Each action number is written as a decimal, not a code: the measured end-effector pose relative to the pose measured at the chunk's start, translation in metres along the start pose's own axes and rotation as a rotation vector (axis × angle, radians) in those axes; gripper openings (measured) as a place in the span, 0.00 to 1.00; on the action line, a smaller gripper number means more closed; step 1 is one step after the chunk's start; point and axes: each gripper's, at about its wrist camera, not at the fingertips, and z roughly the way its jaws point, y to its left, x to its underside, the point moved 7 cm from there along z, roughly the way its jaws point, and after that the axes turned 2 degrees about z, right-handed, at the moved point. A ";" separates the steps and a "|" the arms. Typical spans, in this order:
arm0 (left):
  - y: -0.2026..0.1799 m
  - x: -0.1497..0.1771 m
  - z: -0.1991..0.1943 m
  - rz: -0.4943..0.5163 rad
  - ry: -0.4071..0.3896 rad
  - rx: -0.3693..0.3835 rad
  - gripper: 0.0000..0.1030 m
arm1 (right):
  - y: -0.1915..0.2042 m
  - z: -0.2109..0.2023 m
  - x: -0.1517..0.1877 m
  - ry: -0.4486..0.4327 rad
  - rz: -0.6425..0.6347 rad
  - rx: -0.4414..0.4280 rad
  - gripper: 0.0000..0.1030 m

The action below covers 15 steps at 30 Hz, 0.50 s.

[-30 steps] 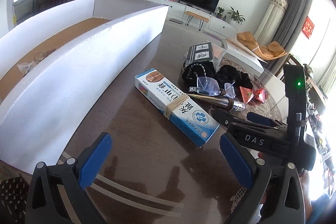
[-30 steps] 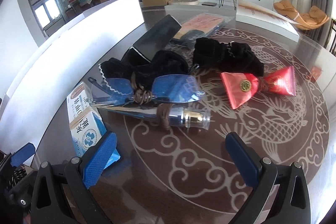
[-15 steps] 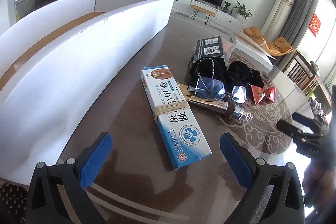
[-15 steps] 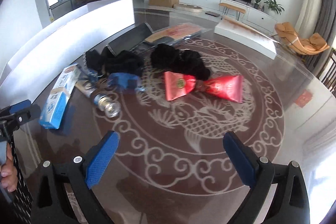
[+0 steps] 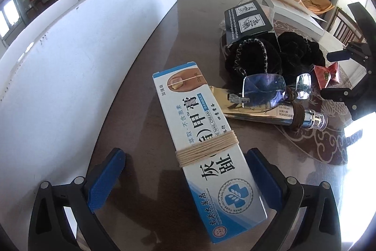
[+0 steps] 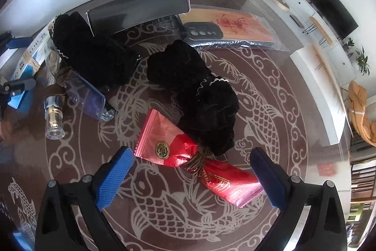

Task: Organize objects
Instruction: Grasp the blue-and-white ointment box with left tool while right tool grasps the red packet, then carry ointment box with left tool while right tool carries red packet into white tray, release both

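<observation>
Glass tabletop (image 6: 178, 222) with carp pattern, sunlit living room; both jaws unclenched, right closing.

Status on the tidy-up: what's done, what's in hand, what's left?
Done: nothing visibly. In hand: left gripper open around the nail cream box; right gripper closing over the red candy packets, not gripping. Left: glasses, eye cream tube, black velvet pouches.

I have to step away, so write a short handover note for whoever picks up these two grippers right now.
Left gripper: open, straddling the nail cream box, not gripping.
Right gripper: jaws closing, red candy packets between them, pads not pressing yet.
Still loose on the table: glasses, eye cream tube, two black pouches.
Nothing from this pile is sorted yet; all remains.
</observation>
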 end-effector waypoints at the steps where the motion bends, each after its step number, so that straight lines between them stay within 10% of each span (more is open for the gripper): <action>1: 0.001 0.001 -0.001 0.007 0.012 0.005 0.99 | 0.001 -0.002 0.002 -0.002 0.035 -0.025 0.72; 3: 0.003 0.004 -0.007 0.009 -0.008 0.005 0.81 | 0.004 -0.009 0.010 -0.014 0.089 -0.018 0.55; 5: 0.002 0.007 -0.017 0.031 -0.047 0.017 0.40 | 0.015 -0.017 0.024 -0.016 0.114 -0.012 0.43; 7: -0.002 0.013 -0.020 0.051 -0.040 0.039 0.40 | 0.029 -0.024 0.038 -0.018 0.158 -0.023 0.23; 15: -0.011 0.038 -0.046 0.010 -0.037 0.187 0.40 | 0.065 -0.050 0.081 -0.066 0.331 -0.069 0.23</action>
